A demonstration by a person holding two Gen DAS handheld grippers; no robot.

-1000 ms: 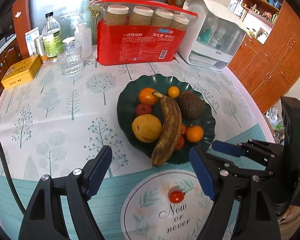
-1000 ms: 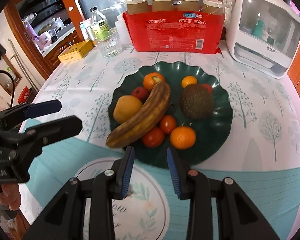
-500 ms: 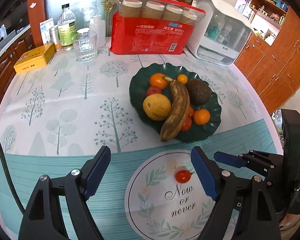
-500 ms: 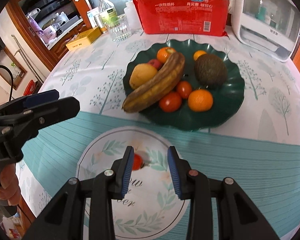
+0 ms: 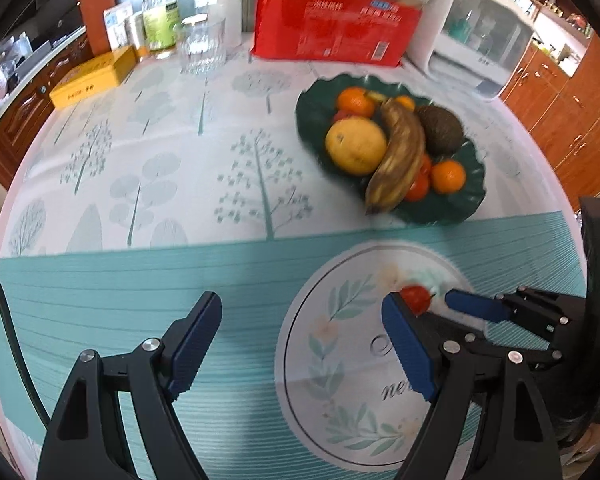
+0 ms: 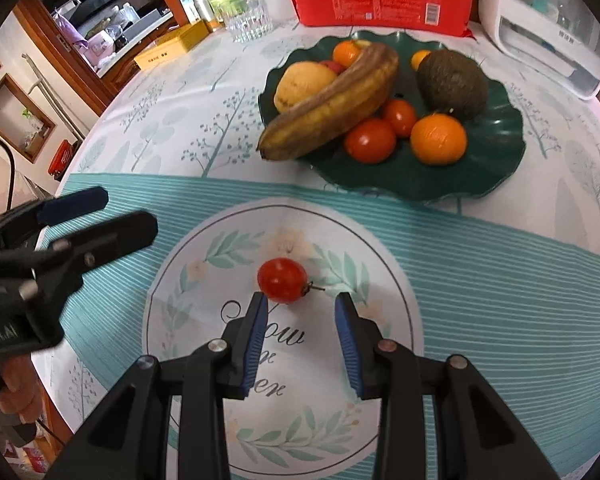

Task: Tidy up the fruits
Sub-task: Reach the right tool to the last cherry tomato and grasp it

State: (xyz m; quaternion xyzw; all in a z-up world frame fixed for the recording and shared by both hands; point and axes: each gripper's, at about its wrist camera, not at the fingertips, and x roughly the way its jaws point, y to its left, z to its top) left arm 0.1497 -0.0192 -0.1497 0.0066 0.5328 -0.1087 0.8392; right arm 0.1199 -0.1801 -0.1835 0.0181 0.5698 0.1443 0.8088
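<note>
the plate (image 6: 504, 168) of fruit has slid away as the right gripper (image 6: 302, 312) dropped, half open and empty, onto the loose tomato (image 6: 282, 280), probably about to grab; left gripper (image 5: 300, 320) hangs wide, empty.

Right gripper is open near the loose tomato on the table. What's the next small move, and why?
Probably ease the right gripper forward and slightly left, then close. The loose tomato lies on the tablecloth just beyond the open fingertips, nearer the left finger than centred, and outside the green plate. The left gripper is open and off to the side.
</note>
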